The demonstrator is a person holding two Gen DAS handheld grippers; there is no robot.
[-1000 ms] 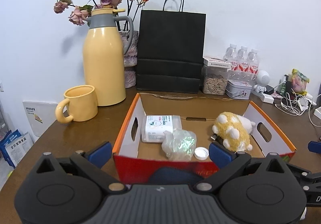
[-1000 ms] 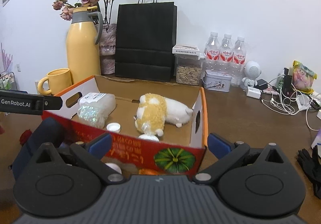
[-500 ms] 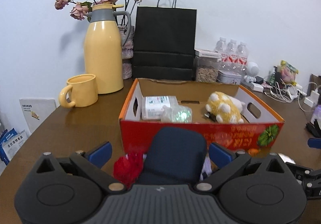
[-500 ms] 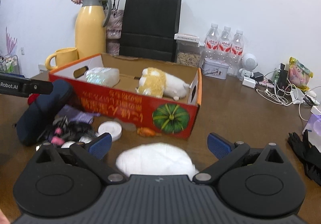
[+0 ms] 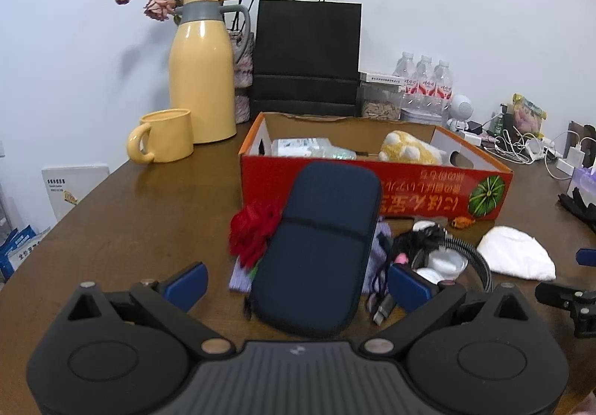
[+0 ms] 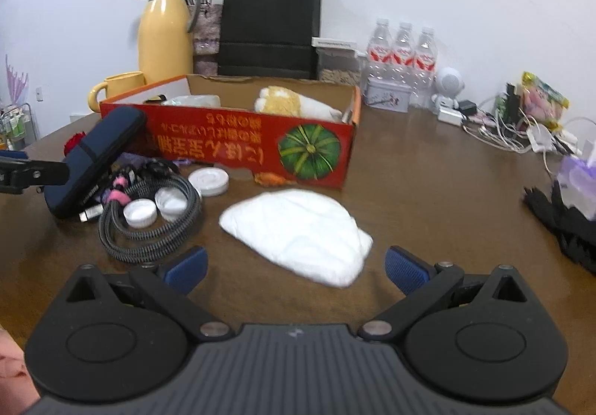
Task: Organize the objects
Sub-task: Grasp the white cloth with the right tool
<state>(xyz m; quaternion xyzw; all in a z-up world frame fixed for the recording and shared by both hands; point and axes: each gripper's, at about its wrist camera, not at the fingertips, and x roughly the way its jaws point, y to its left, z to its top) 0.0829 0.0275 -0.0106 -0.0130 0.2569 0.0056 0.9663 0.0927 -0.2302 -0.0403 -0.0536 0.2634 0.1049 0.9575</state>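
— Both grippers have pulled back from the box [image 5: 372,188]; we see clutter now.
— Ours spread wide, empty: left gripper [image 5: 296,283] straddles the navy case [image 5: 320,247], right gripper [image 6: 296,266] faces the white cloth [image 6: 298,229].

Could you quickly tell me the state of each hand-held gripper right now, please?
Left hand-held gripper: open, fingers either side of the navy case, not gripping it.
Right hand-held gripper: open, empty, near the white cloth.

Navy case [image 5: 316,247] between spread fingers [image 5: 186,283] — box [image 5: 372,188] behind
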